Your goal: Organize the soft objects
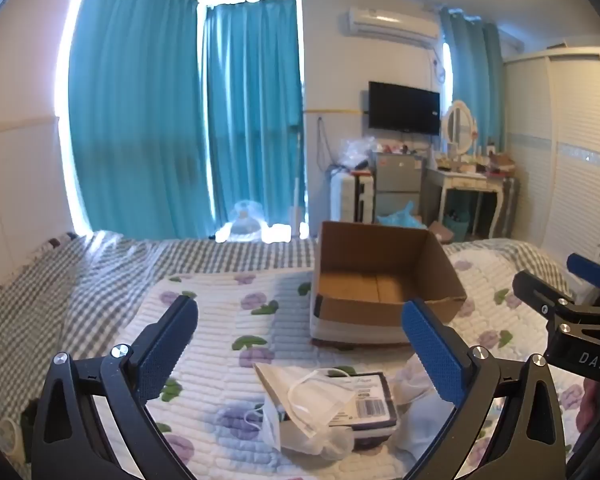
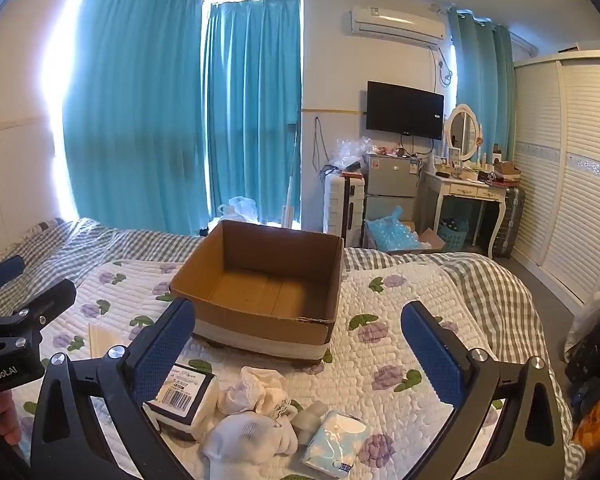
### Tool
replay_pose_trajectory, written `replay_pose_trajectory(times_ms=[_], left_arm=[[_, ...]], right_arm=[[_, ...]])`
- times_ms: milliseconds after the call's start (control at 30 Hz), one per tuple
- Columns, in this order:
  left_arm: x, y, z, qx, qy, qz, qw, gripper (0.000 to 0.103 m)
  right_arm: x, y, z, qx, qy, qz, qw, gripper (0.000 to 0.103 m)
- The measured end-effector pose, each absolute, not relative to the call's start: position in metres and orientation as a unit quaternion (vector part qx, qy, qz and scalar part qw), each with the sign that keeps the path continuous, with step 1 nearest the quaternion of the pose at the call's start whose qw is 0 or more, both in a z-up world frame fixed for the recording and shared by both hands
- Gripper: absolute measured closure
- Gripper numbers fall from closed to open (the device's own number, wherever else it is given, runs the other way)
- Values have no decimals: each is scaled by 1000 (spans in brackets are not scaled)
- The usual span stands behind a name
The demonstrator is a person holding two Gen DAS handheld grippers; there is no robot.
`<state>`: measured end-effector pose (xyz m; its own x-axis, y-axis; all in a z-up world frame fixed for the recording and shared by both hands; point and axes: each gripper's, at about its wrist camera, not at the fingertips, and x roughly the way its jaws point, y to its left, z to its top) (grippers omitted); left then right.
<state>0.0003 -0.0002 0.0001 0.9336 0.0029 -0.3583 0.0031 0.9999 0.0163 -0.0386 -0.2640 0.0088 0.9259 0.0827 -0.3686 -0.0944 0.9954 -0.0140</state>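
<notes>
An empty open cardboard box (image 1: 384,280) (image 2: 260,280) stands on the flowered quilt. In front of it lies a small pile: a white face mask (image 1: 308,396) over a dark-edged labelled pack (image 1: 370,400) (image 2: 182,394), white socks (image 2: 252,436), a crumpled white cloth (image 2: 256,388) and a light blue tissue pack (image 2: 336,442). My left gripper (image 1: 300,344) is open above the mask and pack, holding nothing. My right gripper (image 2: 298,340) is open above the socks and tissue pack, holding nothing. Each gripper's side shows in the other's view.
The bed has a grey checked sheet (image 1: 60,280) under the quilt (image 2: 400,320). A flat pale wooden piece (image 2: 100,340) lies on the quilt at left. Beyond the bed foot stand a suitcase, a small fridge (image 2: 392,184), a dressing table (image 2: 468,192) and a wardrobe (image 2: 572,160).
</notes>
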Motion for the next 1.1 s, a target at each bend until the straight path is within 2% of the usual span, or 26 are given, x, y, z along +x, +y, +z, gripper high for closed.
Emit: replay_pose_trajectory(times_ms=[1100], left_arm=[[2, 7, -3, 6, 185, 0, 983, 0]], right_arm=[[-39, -265, 7, -23, 193, 42, 980, 0]])
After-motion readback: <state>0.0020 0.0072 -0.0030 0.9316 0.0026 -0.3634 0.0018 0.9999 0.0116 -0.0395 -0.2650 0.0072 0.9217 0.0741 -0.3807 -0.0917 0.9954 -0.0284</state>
